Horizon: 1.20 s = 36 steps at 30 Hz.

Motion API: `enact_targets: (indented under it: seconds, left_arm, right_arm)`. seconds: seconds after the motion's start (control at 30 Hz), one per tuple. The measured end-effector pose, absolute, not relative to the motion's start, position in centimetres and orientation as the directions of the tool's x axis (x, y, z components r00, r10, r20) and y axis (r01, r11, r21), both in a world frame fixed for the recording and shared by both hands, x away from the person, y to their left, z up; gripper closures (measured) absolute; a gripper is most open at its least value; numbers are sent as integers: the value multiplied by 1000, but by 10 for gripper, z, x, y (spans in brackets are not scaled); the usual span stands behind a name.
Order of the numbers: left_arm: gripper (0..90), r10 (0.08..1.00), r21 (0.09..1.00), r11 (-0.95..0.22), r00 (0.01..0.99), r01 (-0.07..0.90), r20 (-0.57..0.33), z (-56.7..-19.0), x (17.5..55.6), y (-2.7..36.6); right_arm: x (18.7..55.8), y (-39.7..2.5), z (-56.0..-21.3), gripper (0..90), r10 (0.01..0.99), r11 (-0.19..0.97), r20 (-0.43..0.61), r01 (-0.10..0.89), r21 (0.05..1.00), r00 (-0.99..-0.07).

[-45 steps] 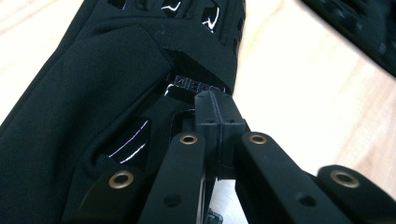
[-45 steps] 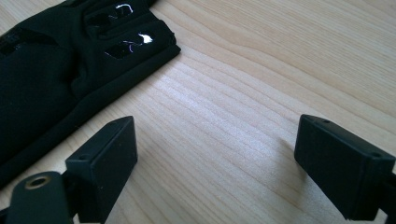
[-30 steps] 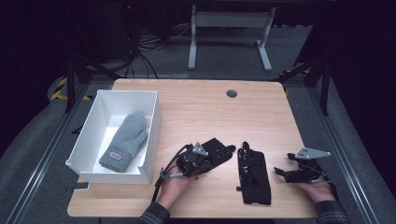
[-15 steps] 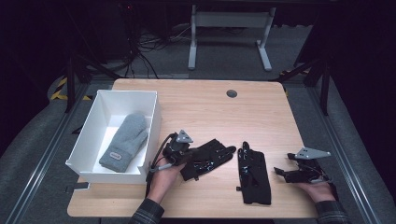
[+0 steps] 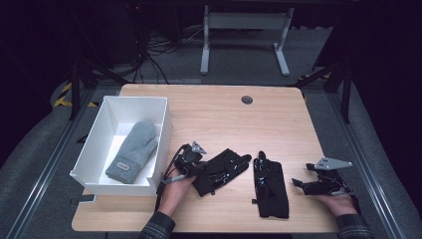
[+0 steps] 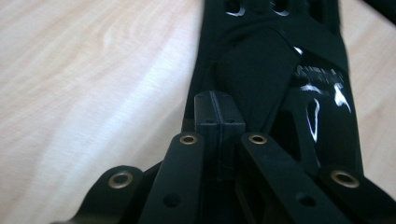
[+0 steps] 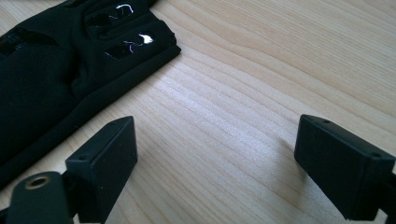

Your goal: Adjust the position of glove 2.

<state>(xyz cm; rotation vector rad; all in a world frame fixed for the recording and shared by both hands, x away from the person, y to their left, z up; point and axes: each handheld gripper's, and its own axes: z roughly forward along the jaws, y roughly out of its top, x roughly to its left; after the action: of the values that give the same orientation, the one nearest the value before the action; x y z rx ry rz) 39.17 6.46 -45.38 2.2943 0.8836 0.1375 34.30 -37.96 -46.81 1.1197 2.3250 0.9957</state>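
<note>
- Two black gloves on the wooden desk (image 5: 278,119): left black glove (image 5: 221,171) lying aslant near the front edge, right black glove (image 5: 270,185) flat just beside it, fingers pointing away.
- One left gripper (image 5: 195,167), jaws pressed together on the edge of the left black glove, as seen close up in the left gripper view.
- One right gripper (image 5: 304,184), jaws spread wide over bare wood, holding nothing, near the right black glove.
- One white box (image 5: 161,130) at the desk's left side.
- One grey mitten (image 5: 133,151) inside the box.
</note>
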Motion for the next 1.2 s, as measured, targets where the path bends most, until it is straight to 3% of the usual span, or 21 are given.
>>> enact_targets:
  seconds: [0.33,0.7,1.2]
  left_arm:
    - [900,538,618,-582,820,528,-195,-457,366,55]
    - [900,480,625,-607,853,491,-205,-457,348,47]
    - [660,565,678,-518,804,522,-187,-449,380,54]
  right_arm:
    - [343,-380,-468,135,787,435,-27,523,732,-616]
    - [343,-379,-468,135,786,436,-27,523,733,-618]
    - [343,-379,-468,135,785,437,-28,522,732,-619]
